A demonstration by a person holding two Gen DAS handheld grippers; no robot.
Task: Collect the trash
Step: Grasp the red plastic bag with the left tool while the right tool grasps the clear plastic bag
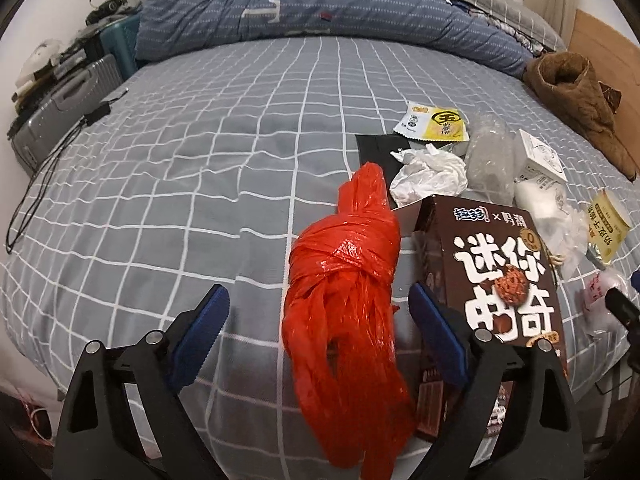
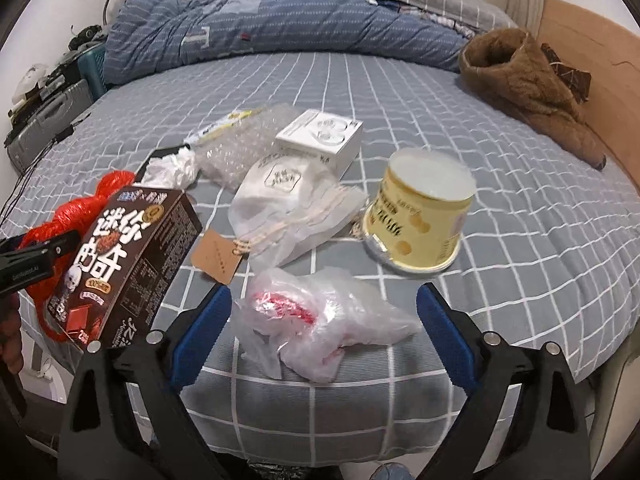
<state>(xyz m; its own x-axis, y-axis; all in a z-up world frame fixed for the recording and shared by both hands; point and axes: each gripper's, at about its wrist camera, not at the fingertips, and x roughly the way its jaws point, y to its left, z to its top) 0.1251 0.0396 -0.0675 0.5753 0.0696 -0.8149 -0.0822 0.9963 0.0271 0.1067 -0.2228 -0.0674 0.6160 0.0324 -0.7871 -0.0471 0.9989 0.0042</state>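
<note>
1. Grey checked bedding (image 1: 180, 168) covers a wide bed, with a rumpled blue quilt (image 1: 312, 4) heaped along its far side and a brown fleece garment (image 2: 528, 92) slumped near the wooden headboard.
2. Beside the bed on the left stands a grey suitcase (image 1: 60, 108), and a black cable (image 1: 48, 168) trails across the sheet near it.
3. Both grippers hang over the near edge — the left gripper (image 1: 320, 336) spread wide, its blue pads either side of a knotted red plastic bag (image 1: 344, 280) without closing on it.
4. A brown cookie box (image 1: 504, 272) lies just right of the red bag, by the left gripper's right pad.
5. The right gripper (image 2: 324, 336) is likewise spread wide — a crumpled clear plastic bag (image 2: 320, 320) with red print sits between its pads, ungripped.
6. Past it, a yellow tub (image 2: 420, 216) lies tipped on its side, near a white drawstring pouch (image 2: 280, 196) with a brown paper tag (image 2: 218, 258).
7. Farther back sit a small white box (image 2: 324, 136), bubble wrap (image 2: 236, 148), crumpled white paper (image 1: 428, 172) and a yellow snack wrapper (image 1: 434, 122).
</note>
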